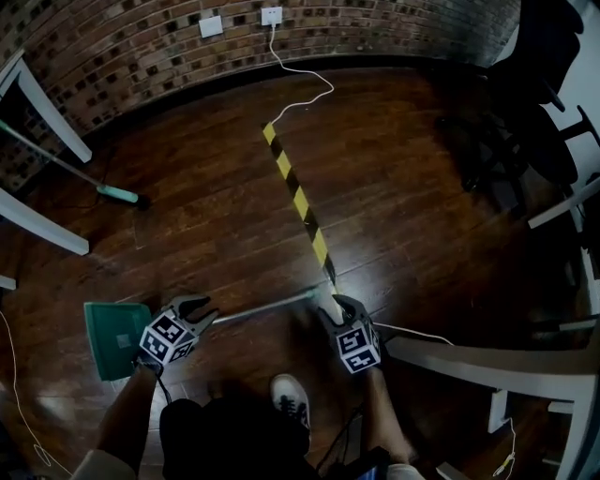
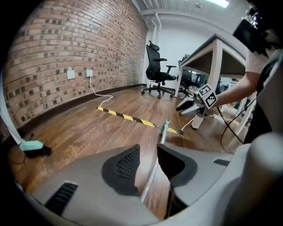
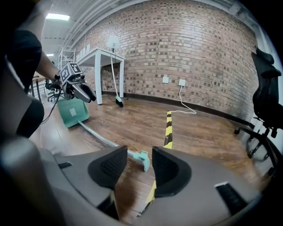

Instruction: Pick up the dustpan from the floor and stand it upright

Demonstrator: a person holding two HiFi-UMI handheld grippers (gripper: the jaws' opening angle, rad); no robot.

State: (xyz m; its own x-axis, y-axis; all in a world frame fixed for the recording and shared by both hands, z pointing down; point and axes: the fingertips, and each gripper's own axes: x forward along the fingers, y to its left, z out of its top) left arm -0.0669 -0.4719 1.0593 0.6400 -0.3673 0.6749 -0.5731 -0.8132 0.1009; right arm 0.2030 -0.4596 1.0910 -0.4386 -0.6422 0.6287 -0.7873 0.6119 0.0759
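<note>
Both claws spread over the green plastic dustpan (image 1: 114, 337), which lies flat on the dark wooden floor (image 1: 394, 187).

Its long silver metal handle (image 1: 267, 306) runs between the parted jaws of my left claw (image 1: 192, 307). My right claw (image 1: 345, 306), also open, frames the teal end grip (image 3: 141, 158). I should centre both, pinch firmly, then raise the grip end first.

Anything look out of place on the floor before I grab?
Yes: the dustpan lies flat on the wooden floor instead of standing, its long handle stretched toward the yellow-black tape. A white cable also trails loose from the wall socket. Nothing looks spilled or broken.
</note>
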